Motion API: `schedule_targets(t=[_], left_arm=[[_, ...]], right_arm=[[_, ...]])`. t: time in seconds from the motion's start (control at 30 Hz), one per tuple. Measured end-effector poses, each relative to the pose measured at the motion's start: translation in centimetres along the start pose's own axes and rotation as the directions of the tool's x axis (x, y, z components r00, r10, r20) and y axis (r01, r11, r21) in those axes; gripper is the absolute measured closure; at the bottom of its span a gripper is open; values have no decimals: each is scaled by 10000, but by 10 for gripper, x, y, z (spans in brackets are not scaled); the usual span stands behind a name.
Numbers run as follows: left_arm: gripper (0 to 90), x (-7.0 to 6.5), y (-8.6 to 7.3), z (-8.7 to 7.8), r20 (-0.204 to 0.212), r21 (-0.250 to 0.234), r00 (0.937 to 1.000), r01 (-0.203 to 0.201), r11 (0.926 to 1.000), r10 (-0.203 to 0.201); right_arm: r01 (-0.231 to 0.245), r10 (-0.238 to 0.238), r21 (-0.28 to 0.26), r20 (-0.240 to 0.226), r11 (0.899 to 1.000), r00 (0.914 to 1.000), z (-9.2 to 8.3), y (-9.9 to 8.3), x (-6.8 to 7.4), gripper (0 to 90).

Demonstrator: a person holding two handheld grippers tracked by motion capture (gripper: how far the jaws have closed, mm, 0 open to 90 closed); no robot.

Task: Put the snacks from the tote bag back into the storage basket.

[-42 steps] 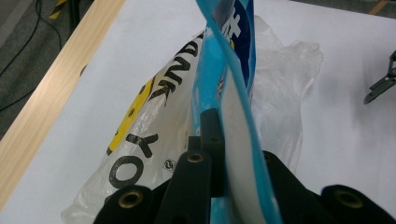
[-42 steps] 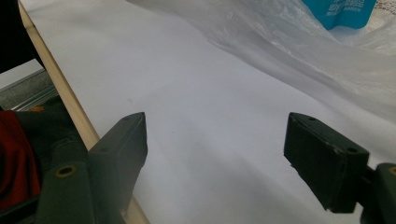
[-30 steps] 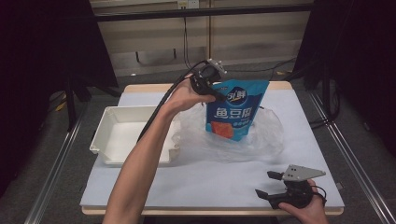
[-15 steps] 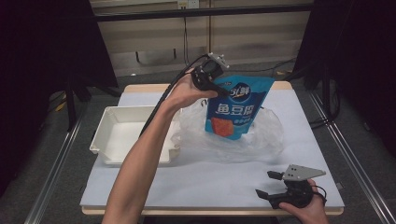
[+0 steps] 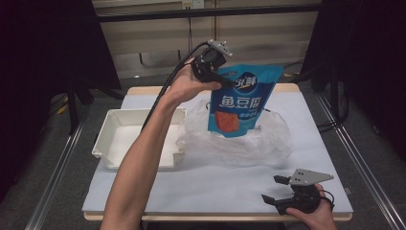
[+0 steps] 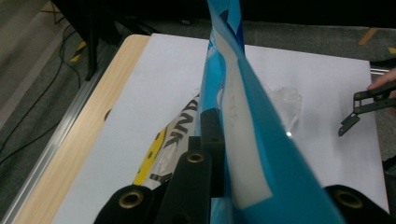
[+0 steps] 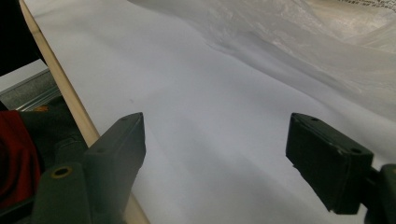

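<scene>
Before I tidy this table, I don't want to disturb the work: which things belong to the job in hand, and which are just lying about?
In the job:
- blue snack pouch, clamped at its top corner in the left claw
- clear plastic bag under it

Lying about:
- white tray, empty
- right claw, open and idle near the table's front edge

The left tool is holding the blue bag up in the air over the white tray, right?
Not quite. The left tool does hold the blue bag up in the air, but over the crumpled clear plastic bag, not the white tray. The tray sits off to the side. The high view shows it.
</scene>
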State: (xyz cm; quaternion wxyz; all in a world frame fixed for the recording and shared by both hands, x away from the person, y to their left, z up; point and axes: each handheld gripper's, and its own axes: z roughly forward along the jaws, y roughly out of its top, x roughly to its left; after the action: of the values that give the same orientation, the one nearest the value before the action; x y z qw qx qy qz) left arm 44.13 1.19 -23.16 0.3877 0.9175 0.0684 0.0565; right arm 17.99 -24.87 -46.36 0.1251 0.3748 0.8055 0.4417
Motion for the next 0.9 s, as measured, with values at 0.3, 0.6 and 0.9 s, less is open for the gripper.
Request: schedule_targets(t=[0.3, 0.6, 0.9], left_arm=[[900, 1, 3, -22, -98, -199, 9998, -167, 9997, 166], [900, -2, 5, -37, -162, -48, 9998, -151, 9999, 151], [900, 2, -2, -60, -500, -411, 9987, -4, 9992, -17]], right_arm=[[12, -12, 1, -67, 10000, 10000, 0, 0, 0, 196], [24, -24, 18, -69, 10000, 10000, 1, 0, 0, 194], [-15, 16, 37, -65, 10000, 10000, 1, 0, 0, 193]])
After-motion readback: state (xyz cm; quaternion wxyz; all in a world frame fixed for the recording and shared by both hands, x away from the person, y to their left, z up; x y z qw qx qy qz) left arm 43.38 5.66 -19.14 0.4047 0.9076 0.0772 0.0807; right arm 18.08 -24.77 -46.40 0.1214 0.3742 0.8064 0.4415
